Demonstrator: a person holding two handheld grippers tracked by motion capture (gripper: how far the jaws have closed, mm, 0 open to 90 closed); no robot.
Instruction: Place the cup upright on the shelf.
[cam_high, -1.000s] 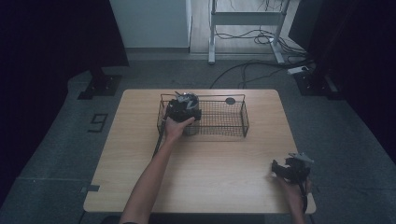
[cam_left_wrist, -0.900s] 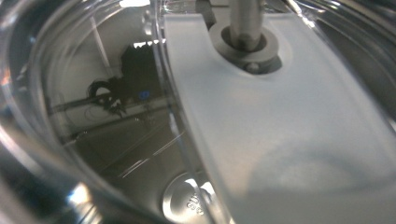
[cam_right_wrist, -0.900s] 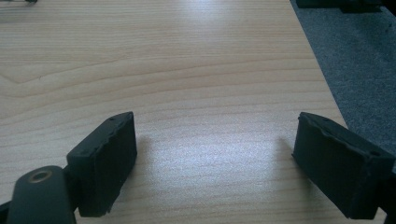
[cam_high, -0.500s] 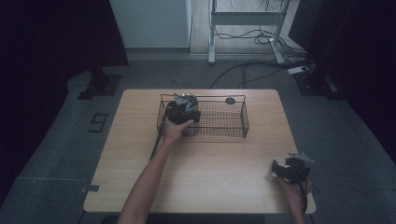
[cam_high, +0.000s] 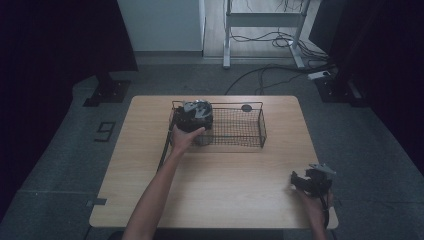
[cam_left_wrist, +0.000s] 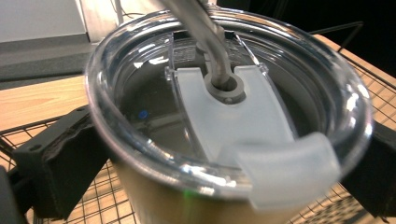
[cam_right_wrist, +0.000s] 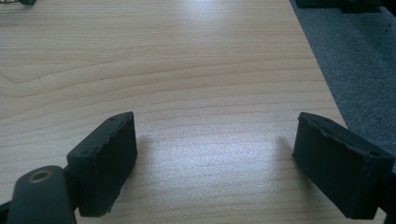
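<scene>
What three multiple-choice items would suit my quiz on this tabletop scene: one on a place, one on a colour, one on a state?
1. Where is the left gripper?
A. at the black wire basket
B. at the table's near right corner
C. off the table

2. What colour is the sliding tab on the clear round tumbler lid?
A. red
B. frosted white
C. black

3. How do the right gripper's jaws stand?
A. shut on a cup
B. shut empty
C. open over bare light wooden table

Answers: 1 A, the high view shows it at the basket's left end; 2 B, the left gripper view shows it; 3 C, wood lies between the jaws.
</scene>
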